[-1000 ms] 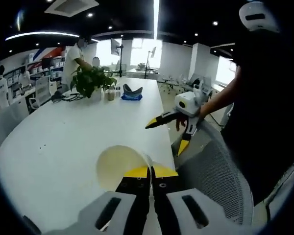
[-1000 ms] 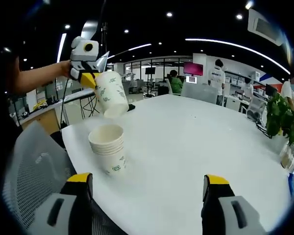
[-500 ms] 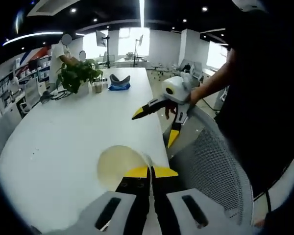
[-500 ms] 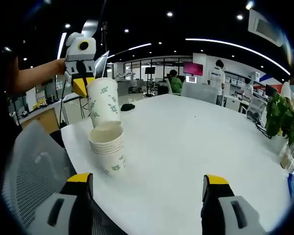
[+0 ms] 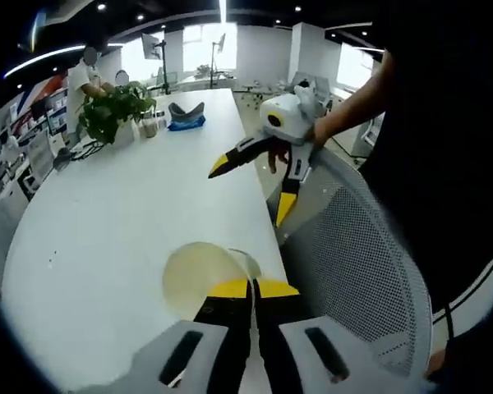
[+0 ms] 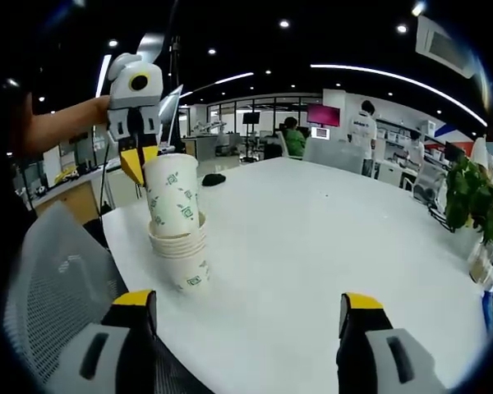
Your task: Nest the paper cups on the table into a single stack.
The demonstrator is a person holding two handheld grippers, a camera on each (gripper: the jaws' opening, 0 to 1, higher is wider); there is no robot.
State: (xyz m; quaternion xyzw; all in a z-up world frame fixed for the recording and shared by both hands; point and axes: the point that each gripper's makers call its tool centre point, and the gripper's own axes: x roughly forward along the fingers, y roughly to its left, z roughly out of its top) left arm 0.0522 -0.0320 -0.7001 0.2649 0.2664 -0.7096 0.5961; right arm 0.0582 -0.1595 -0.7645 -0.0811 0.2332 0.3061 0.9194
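table: white, long; its near rounded end lies just past the stack, with a mesh chair beside that edge
open room: broad bare top to the right of the stack and on toward the plant at the far right
stack: upright near the table's end, well left of the right gripper's line
cup: upright, partly sunk into the stack's mouth
left gripper: fingers pinched shut on the cup's rim, at its far-left side
right gripper: fingers spread wide, nothing between them, held apart from the stack; seen from the left gripper view over the table's edge
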